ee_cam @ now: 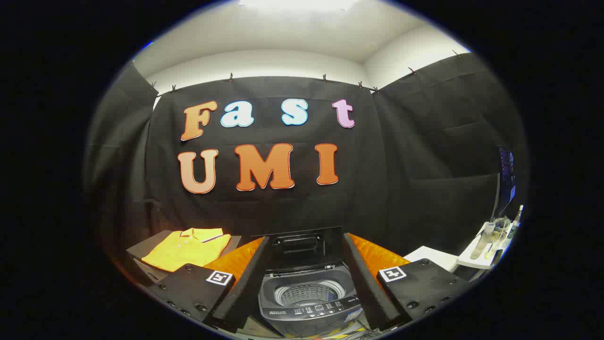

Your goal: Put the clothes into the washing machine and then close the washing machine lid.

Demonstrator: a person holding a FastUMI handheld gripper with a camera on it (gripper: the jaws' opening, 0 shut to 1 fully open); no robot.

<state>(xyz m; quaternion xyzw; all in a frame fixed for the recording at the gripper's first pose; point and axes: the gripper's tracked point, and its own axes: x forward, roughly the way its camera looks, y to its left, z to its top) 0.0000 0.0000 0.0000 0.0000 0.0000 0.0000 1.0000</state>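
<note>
one folded yellow polo shirt (188, 248) lies far left on the table (146, 248); our gripper (306, 302) hangs apart and empty over the small grey washing machine (309, 302), lid (299, 245) up. we judge fetching comes first: swing left, pinch it.

washing machine (309, 302) panel print, unreadable

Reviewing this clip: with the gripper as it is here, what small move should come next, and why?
Probably swing the gripper toward the yellow shirt. Its fingers stand open and hold nothing, the washing machine between them has its lid raised and drum bare, and the shirt lies folded beside the machine.
</note>
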